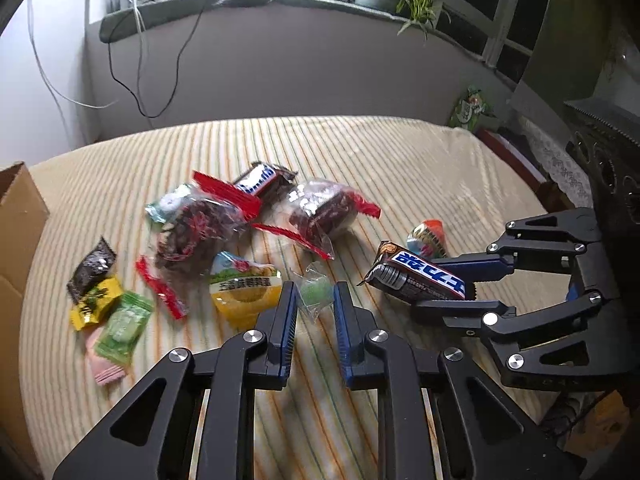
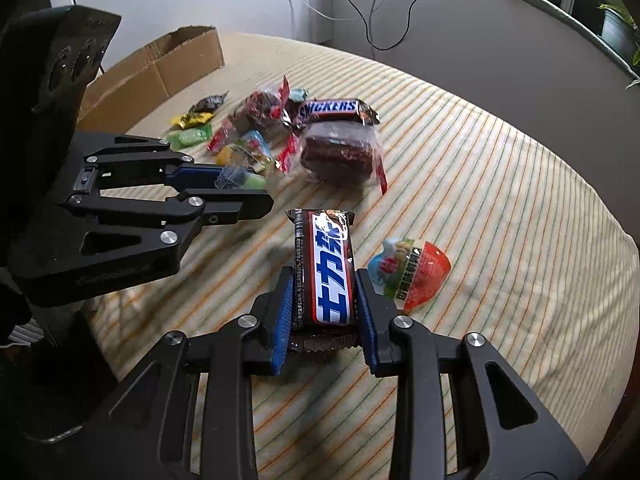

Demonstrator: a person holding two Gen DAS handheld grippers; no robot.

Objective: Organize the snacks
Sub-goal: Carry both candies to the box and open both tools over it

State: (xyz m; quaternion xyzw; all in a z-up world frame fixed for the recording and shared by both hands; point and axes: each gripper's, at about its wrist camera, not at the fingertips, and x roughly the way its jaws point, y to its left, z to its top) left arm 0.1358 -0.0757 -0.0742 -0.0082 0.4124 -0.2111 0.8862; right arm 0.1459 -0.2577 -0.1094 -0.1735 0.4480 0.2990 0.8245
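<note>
Left wrist view. At lower centre, the left gripper (image 1: 315, 307) has its fingers closed on a small clear packet (image 1: 316, 294) with green contents, which sits between the blue pads. At right, the right gripper (image 1: 448, 286) pinches a chocolate bar (image 1: 420, 276) in a brown, blue and white wrapper. The remaining snacks lie scattered on the striped cloth (image 1: 400, 152) in mid-frame: two clear bags of dark cakes (image 1: 320, 208), a yellow jelly cup (image 1: 244, 292) and small sweets at left. A cardboard box (image 1: 18, 216) stands at the left edge.

Right wrist view. At lower centre, the right gripper (image 2: 325, 300) clamps the chocolate bar (image 2: 326, 276) lengthwise. A red jelly cup (image 2: 412, 272) lies just right of it. At left, the left gripper (image 2: 240, 182) holds the clear packet (image 2: 234, 176). The cardboard box (image 2: 160, 68) is at upper left.
</note>
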